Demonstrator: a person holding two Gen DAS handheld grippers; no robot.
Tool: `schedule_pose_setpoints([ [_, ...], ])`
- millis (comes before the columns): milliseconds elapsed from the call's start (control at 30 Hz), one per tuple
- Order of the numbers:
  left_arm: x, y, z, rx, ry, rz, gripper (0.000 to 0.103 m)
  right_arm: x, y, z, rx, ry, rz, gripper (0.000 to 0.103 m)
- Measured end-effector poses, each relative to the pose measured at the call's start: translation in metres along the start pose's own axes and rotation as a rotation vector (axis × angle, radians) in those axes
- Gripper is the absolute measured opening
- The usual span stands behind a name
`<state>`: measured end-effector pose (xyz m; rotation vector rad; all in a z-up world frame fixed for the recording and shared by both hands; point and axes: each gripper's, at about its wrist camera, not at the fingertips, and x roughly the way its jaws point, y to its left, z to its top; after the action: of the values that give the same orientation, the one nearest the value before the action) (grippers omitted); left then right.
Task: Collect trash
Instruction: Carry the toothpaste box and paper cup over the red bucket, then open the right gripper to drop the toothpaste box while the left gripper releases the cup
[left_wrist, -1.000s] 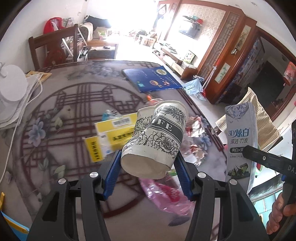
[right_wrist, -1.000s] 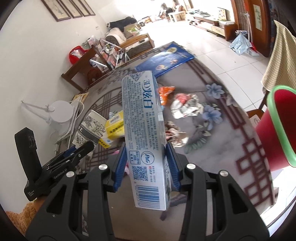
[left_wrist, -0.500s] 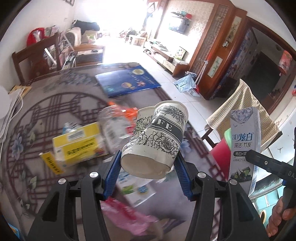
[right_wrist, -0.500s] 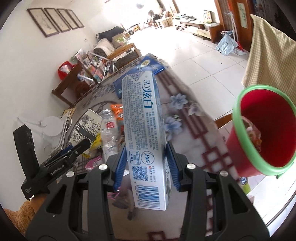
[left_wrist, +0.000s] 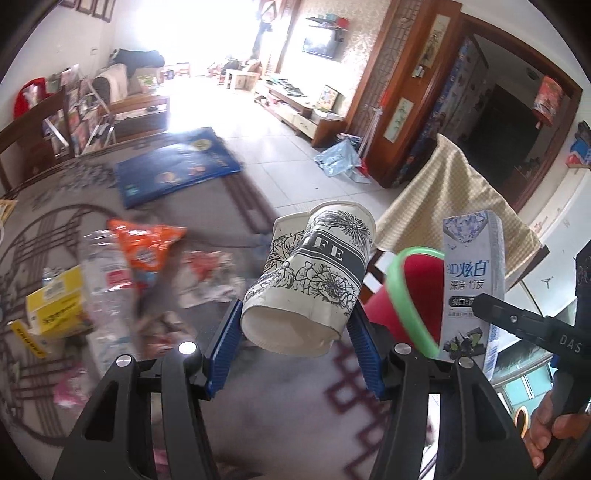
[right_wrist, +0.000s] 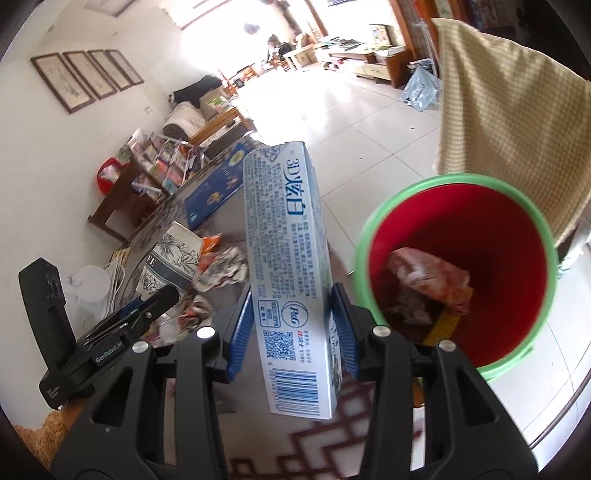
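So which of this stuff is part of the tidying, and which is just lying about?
Part of the job: paper cup in the left gripper, toothpaste box in the right gripper, red bin, orange wrapper, yellow box.

Just there: blue folder, checked cloth.

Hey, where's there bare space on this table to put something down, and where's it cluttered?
Bare cloth lies at the table's near edge, below the left gripper holding the paper cup. More lies between the blue folder and orange snack bag. Crowded: yellow box, plastic bottle, crumpled wrappers.
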<state>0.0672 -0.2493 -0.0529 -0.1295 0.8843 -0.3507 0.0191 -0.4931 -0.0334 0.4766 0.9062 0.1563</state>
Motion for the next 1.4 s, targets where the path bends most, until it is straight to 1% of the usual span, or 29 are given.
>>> schedule_pose_setpoints([
  [100,0.009,-0.030,0.004,0.030,0.005,-0.027,0.054,-0.008,-0.023,0.006,0.028,-0.014,-0.012,0.041],
  [300,0.036,-0.091,0.013,0.082,0.042,-0.117,0.054,-0.022,-0.067,0.018,0.085,-0.048,-0.047,0.041],
  [333,0.040,-0.098,0.014,0.090,0.047,-0.124,0.054,-0.024,-0.072,0.020,0.093,-0.054,-0.053,0.042],
  [500,0.068,-0.136,0.023,0.125,0.089,-0.174,0.054,-0.039,-0.102,0.030,0.128,-0.086,-0.090,0.042],
  [633,0.085,-0.158,0.026,0.148,0.115,-0.189,0.054,-0.043,-0.118,0.033,0.153,-0.095,-0.111,0.042],
  [833,0.095,-0.176,0.029,0.186,0.126,-0.199,0.054,-0.041,-0.129,0.035,0.176,-0.087,-0.121,0.042],
  [1133,0.103,-0.180,0.033,0.196,0.146,-0.207,0.055,-0.037,-0.133,0.037,0.181,-0.078,-0.142,0.043],
  [1167,0.102,-0.179,0.033,0.196,0.147,-0.209,0.060,-0.037,-0.133,0.037,0.180,-0.076,-0.148,0.043],
  [1200,0.101,-0.179,0.033,0.195,0.145,-0.210,0.071,-0.036,-0.134,0.037,0.180,-0.076,-0.160,0.049],
  [1233,0.098,-0.178,0.032,0.193,0.132,-0.209,0.072,-0.037,-0.132,0.036,0.185,-0.078,-0.169,0.063],
  [1267,0.095,-0.177,0.032,0.193,0.121,-0.208,0.072,-0.038,-0.134,0.035,0.194,-0.083,-0.172,0.067],
  [1400,0.082,-0.168,0.029,0.182,0.099,-0.196,0.072,-0.044,-0.132,0.035,0.199,-0.100,-0.177,0.068],
])
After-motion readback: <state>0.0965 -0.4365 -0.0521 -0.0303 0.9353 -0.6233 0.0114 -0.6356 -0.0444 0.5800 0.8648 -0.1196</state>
